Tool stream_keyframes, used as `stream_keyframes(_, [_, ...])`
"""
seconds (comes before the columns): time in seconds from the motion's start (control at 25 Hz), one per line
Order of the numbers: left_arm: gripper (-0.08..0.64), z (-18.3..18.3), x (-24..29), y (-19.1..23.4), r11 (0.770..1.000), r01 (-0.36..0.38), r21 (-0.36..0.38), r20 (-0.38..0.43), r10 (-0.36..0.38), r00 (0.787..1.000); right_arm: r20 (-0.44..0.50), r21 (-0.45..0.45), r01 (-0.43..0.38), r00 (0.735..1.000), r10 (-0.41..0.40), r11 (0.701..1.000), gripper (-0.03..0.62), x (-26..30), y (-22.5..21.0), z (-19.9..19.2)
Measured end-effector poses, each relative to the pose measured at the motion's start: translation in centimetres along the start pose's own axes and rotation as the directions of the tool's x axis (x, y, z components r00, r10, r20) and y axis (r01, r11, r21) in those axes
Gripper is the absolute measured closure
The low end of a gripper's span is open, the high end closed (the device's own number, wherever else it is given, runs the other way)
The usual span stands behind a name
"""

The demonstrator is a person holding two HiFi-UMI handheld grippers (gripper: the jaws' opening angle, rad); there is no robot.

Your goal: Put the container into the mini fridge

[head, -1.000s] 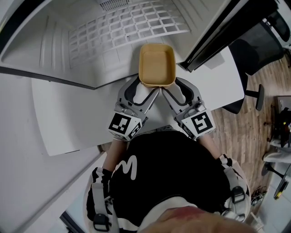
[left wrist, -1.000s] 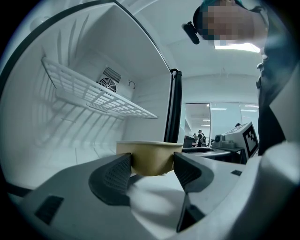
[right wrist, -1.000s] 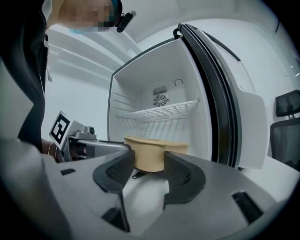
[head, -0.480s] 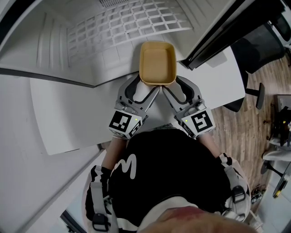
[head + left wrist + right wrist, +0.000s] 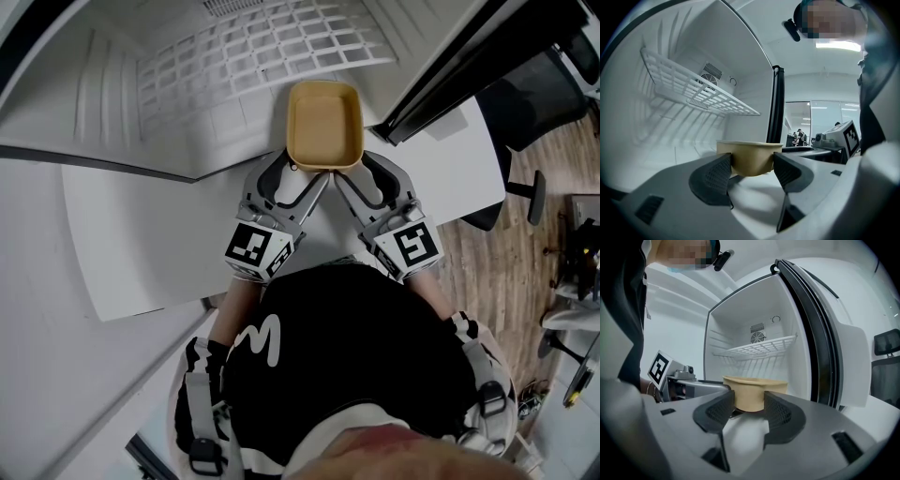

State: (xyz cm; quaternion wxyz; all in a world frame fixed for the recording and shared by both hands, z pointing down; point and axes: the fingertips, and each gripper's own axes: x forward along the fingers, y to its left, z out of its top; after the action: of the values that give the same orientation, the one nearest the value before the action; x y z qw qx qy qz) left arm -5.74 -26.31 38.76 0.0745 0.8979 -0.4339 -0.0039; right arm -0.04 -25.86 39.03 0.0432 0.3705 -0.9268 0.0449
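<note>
Container (image 5: pixel 324 124): tan, open-topped, long axis pointing into the mini fridge (image 5: pixel 112 89), carried at its open mouth below the wire shelf (image 5: pixel 262 47). Left gripper (image 5: pixel 298 174) and right gripper (image 5: pixel 354 174) each pinch one near corner and stand equally close. The gripper views show jaw contact on the wall. Only the head view shows both holds together.

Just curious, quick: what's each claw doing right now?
Left gripper: shut on the container.
Right gripper: shut on the same container.
</note>
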Motion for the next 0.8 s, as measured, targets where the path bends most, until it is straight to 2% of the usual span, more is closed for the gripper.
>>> stream_keyframes(0.8, [0.273,-0.1,1.4,1.2,1.0,-0.009,0.002,0.005,0.009,1.0,0.002,0.019,-0.006,1.0,0.006,1.0,0.388,1.4,-1.3,0.0])
